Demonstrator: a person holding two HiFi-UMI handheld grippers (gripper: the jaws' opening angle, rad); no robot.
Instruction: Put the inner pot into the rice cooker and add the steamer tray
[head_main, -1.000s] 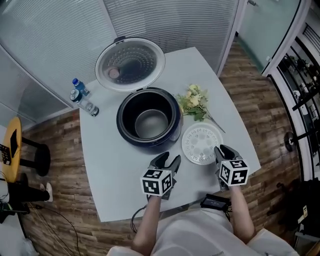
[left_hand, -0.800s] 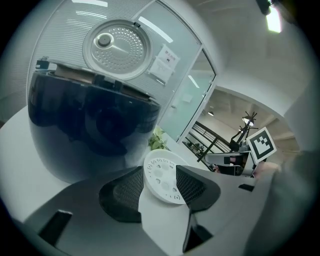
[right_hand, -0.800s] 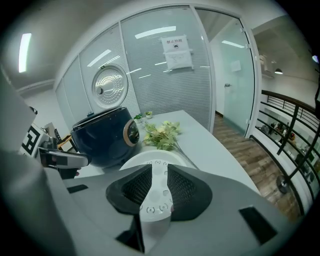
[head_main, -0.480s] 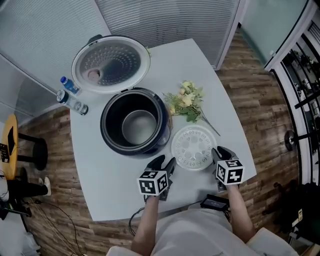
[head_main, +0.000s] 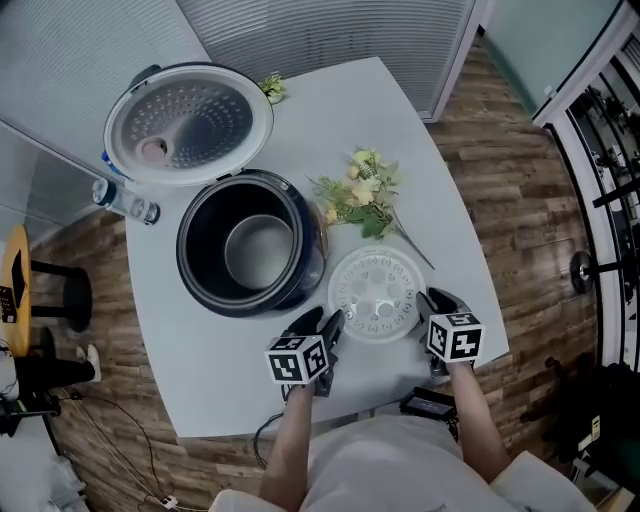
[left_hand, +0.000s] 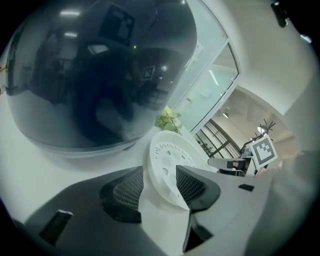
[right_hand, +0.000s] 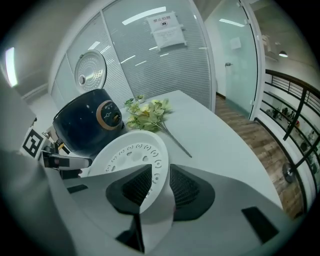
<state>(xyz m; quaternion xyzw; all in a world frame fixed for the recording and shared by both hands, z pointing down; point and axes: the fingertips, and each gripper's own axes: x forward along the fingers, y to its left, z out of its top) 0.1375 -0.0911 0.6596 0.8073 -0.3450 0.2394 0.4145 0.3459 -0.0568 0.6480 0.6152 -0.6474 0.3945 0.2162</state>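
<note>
Head view: the steamer tray (head_main: 378, 295) lies on the grey desk (head_main: 230, 365), just beside the open rice cooker (head_main: 305, 285), with the inner pot (head_main: 258, 252) inside. Your left tool (head_main: 325, 320) and right tool (head_main: 436, 298) stand apart, each straddling the tray's rim. Flowers (head_main: 358, 195) lie just behind the tray, a bottle (head_main: 125, 203) sits by the lid (head_main: 188, 122), and wood floor (head_main: 490, 150) surrounds the desk.

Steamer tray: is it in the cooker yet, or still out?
Out: the white steamer tray lies flat on the table, beside the open rice cooker.
</note>
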